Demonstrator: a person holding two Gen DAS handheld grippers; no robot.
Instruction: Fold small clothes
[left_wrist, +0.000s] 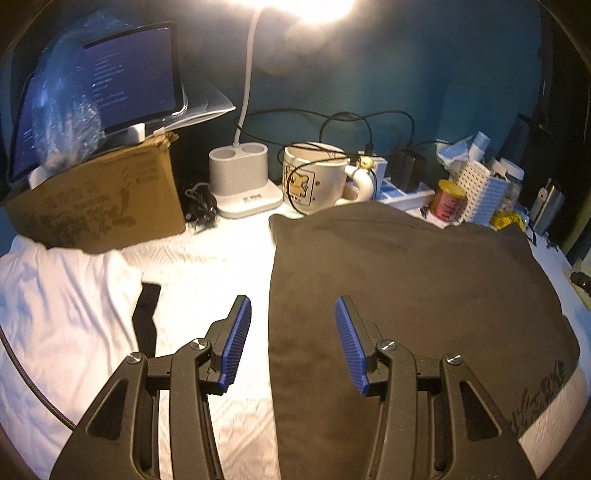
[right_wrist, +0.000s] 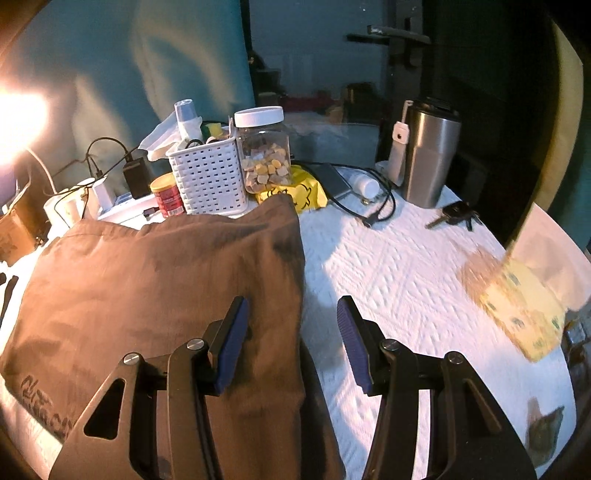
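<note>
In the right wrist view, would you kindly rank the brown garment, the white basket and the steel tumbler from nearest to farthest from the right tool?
1. brown garment, under the right tool, left.
2. white basket, behind it.
3. steel tumbler, far right.

White-covered table (right_wrist: 406, 266) under brown garment (left_wrist: 406, 280), cardboard box (left_wrist: 99, 195), mug (left_wrist: 314, 177), tumbler (right_wrist: 428, 151).

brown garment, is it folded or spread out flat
Folded, it appears: the brown garment lies as a neat rectangle with straight side edges and no sleeves showing, and a layered edge shows in the right wrist view.
</note>
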